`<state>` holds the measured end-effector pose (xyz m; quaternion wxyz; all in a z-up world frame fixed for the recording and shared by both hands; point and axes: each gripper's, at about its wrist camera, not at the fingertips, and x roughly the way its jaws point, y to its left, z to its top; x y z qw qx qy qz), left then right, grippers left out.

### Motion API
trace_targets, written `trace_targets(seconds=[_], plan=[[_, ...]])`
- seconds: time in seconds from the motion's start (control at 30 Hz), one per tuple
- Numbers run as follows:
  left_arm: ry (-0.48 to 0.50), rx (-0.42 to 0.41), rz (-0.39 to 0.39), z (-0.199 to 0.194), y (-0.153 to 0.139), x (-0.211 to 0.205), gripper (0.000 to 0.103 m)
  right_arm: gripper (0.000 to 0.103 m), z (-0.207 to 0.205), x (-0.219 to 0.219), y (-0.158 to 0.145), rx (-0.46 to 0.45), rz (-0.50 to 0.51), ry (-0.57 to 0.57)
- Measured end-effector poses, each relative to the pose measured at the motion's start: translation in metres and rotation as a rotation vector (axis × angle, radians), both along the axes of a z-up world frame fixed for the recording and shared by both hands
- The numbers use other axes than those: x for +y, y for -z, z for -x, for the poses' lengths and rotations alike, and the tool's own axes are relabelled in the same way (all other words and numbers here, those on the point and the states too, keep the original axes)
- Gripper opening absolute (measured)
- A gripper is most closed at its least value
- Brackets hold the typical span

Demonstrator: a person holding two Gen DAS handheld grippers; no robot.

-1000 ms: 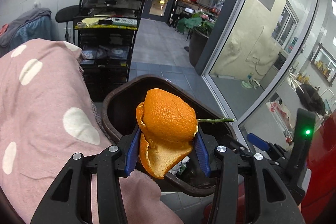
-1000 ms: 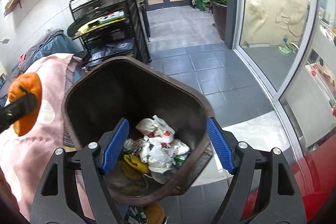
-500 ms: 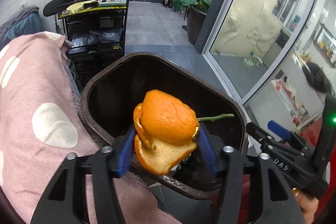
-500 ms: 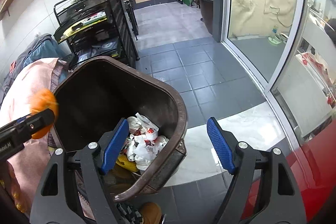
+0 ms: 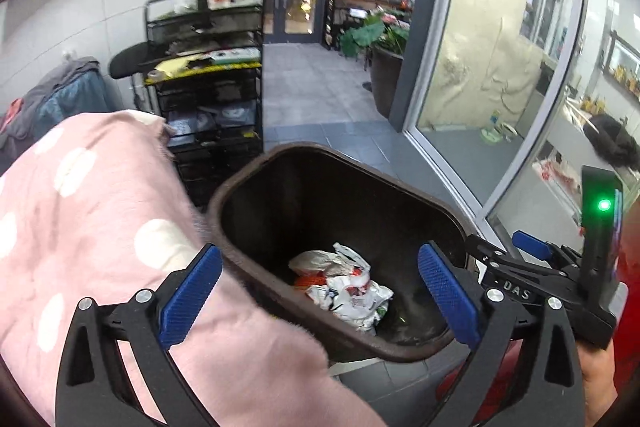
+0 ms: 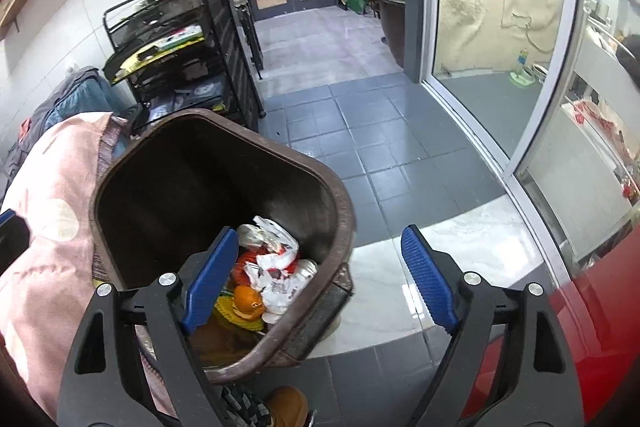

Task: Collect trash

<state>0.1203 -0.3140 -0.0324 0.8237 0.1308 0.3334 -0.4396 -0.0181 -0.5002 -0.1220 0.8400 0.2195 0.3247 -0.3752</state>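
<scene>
A dark brown trash bin (image 5: pixel 256 171) stands open below both grippers; it also shows in the right wrist view (image 6: pixel 344 203). Crumpled white wrappers (image 5: pixel 348 287) lie at its bottom. The orange peel (image 6: pixel 248 301) lies in the bin among the wrappers (image 6: pixel 280 267). My left gripper (image 5: pixel 320 291) is open and empty above the bin's near rim. My right gripper (image 6: pixel 320 287) is open and empty over the bin's right rim. The right gripper's body shows at the right of the left wrist view (image 5: pixel 540 279).
A pink spotted cloth (image 5: pixel 80 227) covers something on the left, against the bin. A black wire rack cart (image 5: pixel 208 99) stands behind it. Grey tiled floor (image 6: pixel 360 131) runs to glass doors. A glass wall (image 5: pixel 500 67) and a red surface (image 6: pixel 580 347) are on the right.
My left gripper has opened and the orange peel has dropped into the bin. The right gripper has stayed open and shifted a little to the right.
</scene>
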Motion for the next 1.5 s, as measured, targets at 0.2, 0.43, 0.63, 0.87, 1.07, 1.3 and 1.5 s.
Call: trace_targets(seconds=[0.2, 0.43, 0.63, 0.87, 1.07, 1.3, 1.5], plan=[[-0.089, 0.001, 0.090, -0.001, -0.014, 0.052, 0.097, 0.084, -0.005, 0.029, -0.018, -0.086, 0.062, -0.079], [-0.281, -0.113, 0.178, 0.008, -0.024, 0.127, 0.097, 0.090, -0.024, 0.098, -0.047, -0.153, 0.255, -0.261], [-0.463, -0.227, 0.244, 0.027, -0.033, 0.189, 0.097, 0.091, -0.042, 0.156, -0.059, -0.201, 0.311, -0.410], [-0.583, -0.275, 0.251, 0.040, -0.036, 0.236, 0.097, 0.095, -0.054, 0.209, -0.066, -0.235, 0.341, -0.526], [-0.695, -0.324, 0.285, 0.058, -0.033, 0.274, 0.097, 0.097, -0.048, 0.245, -0.068, -0.256, 0.349, -0.601], [-0.796, -0.333, 0.270, 0.074, -0.030, 0.297, 0.097, 0.097, -0.034, 0.277, -0.068, -0.270, 0.358, -0.644], [-0.846, -0.324, 0.280, 0.084, -0.029, 0.313, 0.097, 0.097, -0.017, 0.296, -0.073, -0.300, 0.358, -0.672]])
